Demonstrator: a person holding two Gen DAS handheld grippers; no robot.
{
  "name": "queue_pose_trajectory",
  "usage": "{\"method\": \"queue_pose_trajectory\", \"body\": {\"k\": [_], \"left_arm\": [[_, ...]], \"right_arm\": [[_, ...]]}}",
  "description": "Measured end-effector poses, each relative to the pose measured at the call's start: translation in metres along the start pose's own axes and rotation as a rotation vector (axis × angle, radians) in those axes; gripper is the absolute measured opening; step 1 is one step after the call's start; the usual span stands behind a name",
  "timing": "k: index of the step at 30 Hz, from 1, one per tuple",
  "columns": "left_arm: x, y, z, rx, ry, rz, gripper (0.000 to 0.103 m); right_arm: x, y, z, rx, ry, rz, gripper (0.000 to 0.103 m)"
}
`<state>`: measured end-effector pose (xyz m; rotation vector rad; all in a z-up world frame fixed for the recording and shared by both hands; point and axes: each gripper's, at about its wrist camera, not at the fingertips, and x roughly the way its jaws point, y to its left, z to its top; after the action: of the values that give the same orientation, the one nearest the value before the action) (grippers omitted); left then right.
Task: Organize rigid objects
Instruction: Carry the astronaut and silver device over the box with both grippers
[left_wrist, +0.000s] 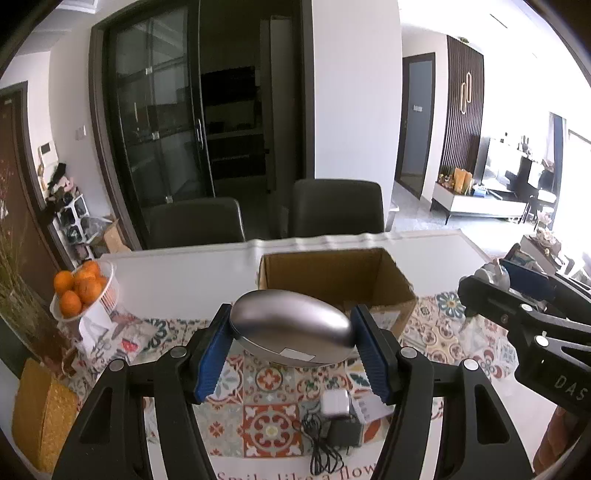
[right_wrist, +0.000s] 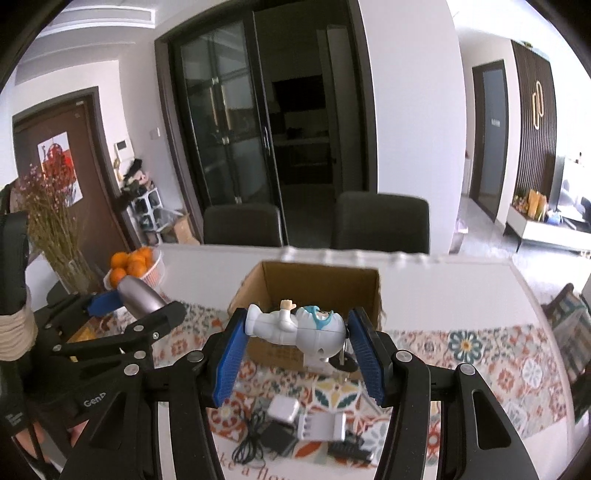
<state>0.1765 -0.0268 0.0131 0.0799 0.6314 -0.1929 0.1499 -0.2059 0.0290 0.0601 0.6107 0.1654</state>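
We are mid-carry toward the cardboard box (left_wrist: 334, 284): our left gripper (left_wrist: 291, 328) clamps a silver oval case (left_wrist: 290, 325) and our right gripper (right_wrist: 297, 326) clamps an astronaut figurine (right_wrist: 295, 326), both just short of it, so next we must reach over its rim and release.

Both wrist cameras look forward and downward over their jaws, sharing the cardboard box (left_wrist: 334, 280) (right_wrist: 314, 291) close ahead.
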Motion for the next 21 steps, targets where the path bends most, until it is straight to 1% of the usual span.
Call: {"method": "queue_pose_trajectory", "body": {"k": [5, 9, 14, 21], "left_arm": [[0.008, 0.002, 0.017, -0.003, -0.019, -0.005, 0.063], [0.017, 0.002, 0.028, 0.000, -0.024, -0.009, 0.063], [0.034, 0.000, 0.041, 0.006, -0.011, -0.027, 0.063], [0.071, -0.005, 0.061, 0.013, 0.040, -0.040, 0.063]], "right_arm": [[0.002, 0.001, 0.017, -0.024, -0.039, -0.019, 0.055], [0.008, -0.002, 0.026, -0.030, -0.051, -0.020, 0.055], [0.022, -0.007, 0.035, -0.031, -0.040, -0.024, 0.055], [0.053, -0.022, 0.051, -0.021, -0.004, -0.022, 0.055]]}}
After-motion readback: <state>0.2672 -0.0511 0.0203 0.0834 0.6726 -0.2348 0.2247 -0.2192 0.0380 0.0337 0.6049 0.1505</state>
